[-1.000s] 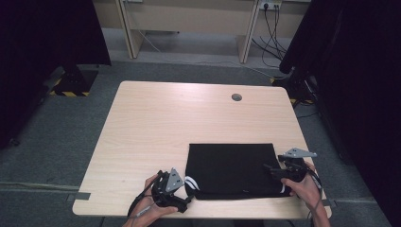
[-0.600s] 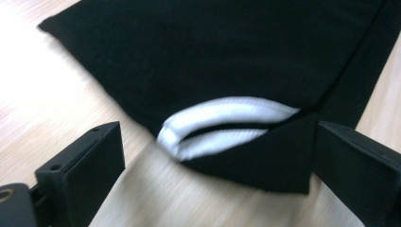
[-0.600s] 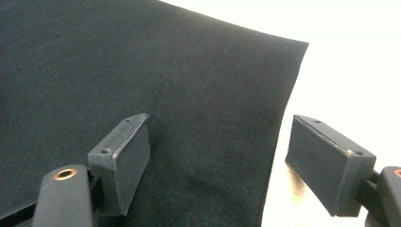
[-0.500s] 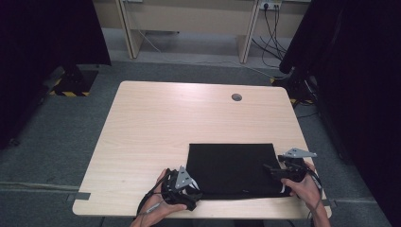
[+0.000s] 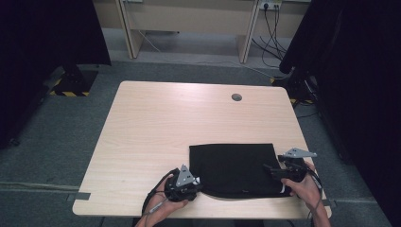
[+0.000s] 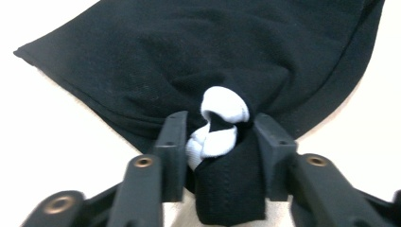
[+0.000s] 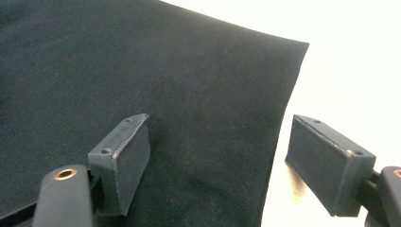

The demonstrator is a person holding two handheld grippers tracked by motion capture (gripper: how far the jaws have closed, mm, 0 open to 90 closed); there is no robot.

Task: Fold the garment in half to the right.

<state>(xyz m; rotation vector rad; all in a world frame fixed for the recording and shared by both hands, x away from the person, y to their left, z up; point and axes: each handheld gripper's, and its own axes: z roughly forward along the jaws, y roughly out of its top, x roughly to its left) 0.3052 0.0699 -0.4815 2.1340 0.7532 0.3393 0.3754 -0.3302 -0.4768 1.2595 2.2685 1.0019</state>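
Observation:
A folded black garment (image 5: 234,168) lies flat on the near right part of the wooden table (image 5: 165,123). My left gripper (image 5: 185,185) is at its near left corner, shut on a bunched fold of black cloth (image 6: 227,184) with a white strip (image 6: 217,127) squeezed between the jaws. My right gripper (image 5: 279,171) hovers over the garment's right edge (image 7: 279,142). Its jaws stand wide open, one over the cloth and one past the edge over bare table.
A round grey cable hole (image 5: 236,97) sits in the table's far right part. Desk legs and cables (image 5: 269,28) stand beyond the far edge. Dark curtains (image 5: 47,33) hang at left and right. The near table edge lies just under both hands.
My left gripper has slid right along the near edge to the garment's corner and closed on it. The right gripper has stayed in place.

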